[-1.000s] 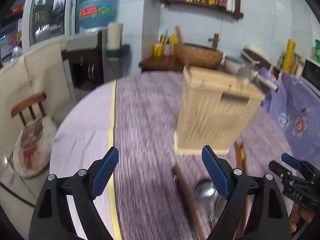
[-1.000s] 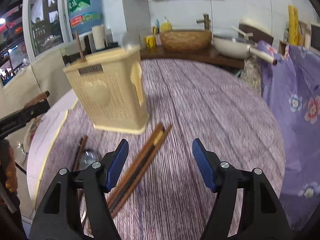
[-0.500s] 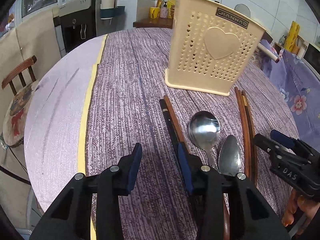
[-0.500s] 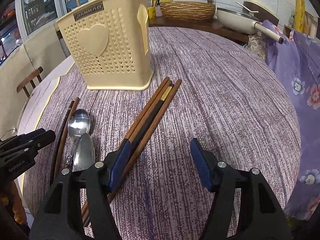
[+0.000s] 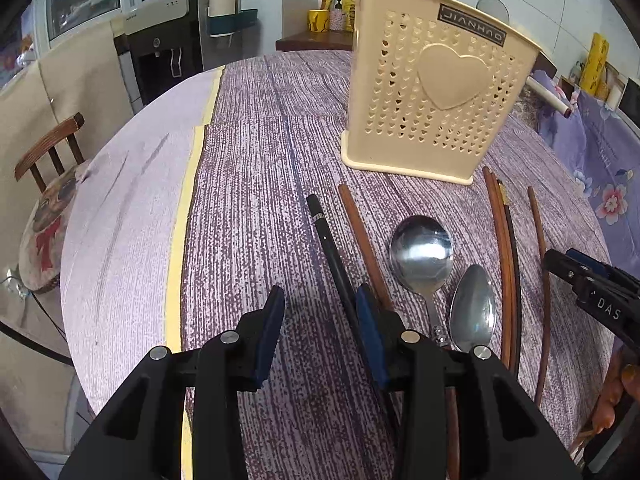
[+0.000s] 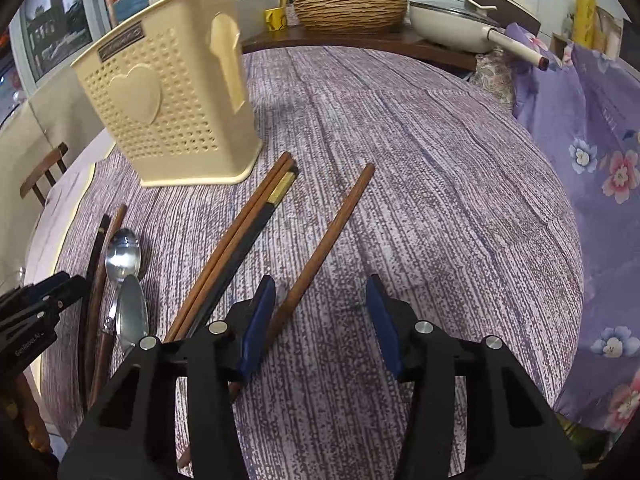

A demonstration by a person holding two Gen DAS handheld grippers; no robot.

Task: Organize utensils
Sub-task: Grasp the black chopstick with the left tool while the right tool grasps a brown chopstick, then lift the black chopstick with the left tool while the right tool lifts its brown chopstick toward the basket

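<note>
A cream perforated utensil holder with a heart stands on the purple round table; it also shows in the right wrist view. Two steel spoons lie in front of it, between a black chopstick with a brown one on the left and several chopsticks on the right. One brown chopstick lies apart. My left gripper is open, low over the table, its right finger by the black chopstick. My right gripper is open, its left finger beside the lone chopstick.
A wooden chair stands left of the table. A water dispenser, a side counter with a wicker basket and a pan stand behind. Purple floral cloth hangs at the right. A yellow tape strip crosses the table.
Both grippers dropped lower toward the table and closer to the utensils. The lone brown chopstick now lies apart from the bundle. The left jaws have widened a little since half a second ago.
</note>
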